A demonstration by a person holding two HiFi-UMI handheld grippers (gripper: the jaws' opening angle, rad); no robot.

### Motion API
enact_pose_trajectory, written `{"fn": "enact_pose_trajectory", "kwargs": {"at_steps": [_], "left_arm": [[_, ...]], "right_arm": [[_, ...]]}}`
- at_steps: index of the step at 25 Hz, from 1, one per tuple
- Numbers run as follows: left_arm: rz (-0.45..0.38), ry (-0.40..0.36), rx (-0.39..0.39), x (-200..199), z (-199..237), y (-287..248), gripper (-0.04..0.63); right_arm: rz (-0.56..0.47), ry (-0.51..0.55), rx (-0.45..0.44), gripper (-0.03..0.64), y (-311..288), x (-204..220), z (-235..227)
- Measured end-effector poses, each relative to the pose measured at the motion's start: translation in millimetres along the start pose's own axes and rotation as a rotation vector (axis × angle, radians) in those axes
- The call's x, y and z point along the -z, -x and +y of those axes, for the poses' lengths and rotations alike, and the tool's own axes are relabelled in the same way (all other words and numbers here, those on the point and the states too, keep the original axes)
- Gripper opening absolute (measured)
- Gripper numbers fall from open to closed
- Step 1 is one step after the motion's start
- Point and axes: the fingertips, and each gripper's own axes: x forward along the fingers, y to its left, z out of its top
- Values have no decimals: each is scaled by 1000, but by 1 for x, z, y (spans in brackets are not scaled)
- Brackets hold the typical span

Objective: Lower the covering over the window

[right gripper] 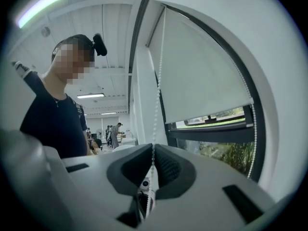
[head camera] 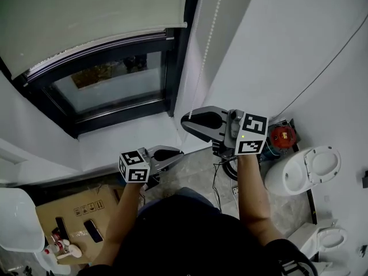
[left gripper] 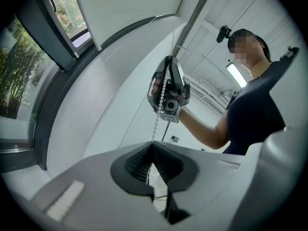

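Observation:
A pale roller blind (head camera: 92, 22) covers the upper part of the dark-framed window (head camera: 109, 85); its bottom edge sits above a strip of bare glass. The blind (right gripper: 202, 76) also fills the right of the right gripper view. A white bead chain (head camera: 208, 39) hangs down the wall right of the frame. My right gripper (head camera: 186, 123) is shut on this bead chain (right gripper: 156, 100), which runs straight up from its jaws (right gripper: 153, 150). Lower and to the left, my left gripper (head camera: 179, 152) is shut too, and the bead chain (left gripper: 156, 126) drops from the right gripper into its closed jaws (left gripper: 151, 145).
A white wall runs to the right of the window. On the floor lie a cardboard box (head camera: 75, 217) with small items at the lower left, a white toilet (head camera: 313, 168) at the right, a red object (head camera: 282, 135) and black cables (head camera: 221, 171) below the grippers.

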Motion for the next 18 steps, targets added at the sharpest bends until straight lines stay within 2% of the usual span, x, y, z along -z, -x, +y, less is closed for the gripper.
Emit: {"fn": "enact_pose_trajectory", "kwargs": {"at_steps": [2, 6, 10, 14, 18], "left_arm": [[16, -8, -10, 4, 1, 1, 12], [176, -56, -45, 39, 4, 2, 12], [98, 45, -32, 47, 7, 4, 12], [126, 53, -46, 56, 9, 6, 12], [84, 78, -57, 53, 12, 10, 12]], "right_arm": [[8, 5, -16, 21, 0, 3, 1], [144, 13, -15, 21, -5, 40, 1], [104, -35, 7, 21, -1, 49, -4], [237, -1, 37, 21, 2, 77, -8], [188, -53, 33, 21, 2, 81, -6]]}}
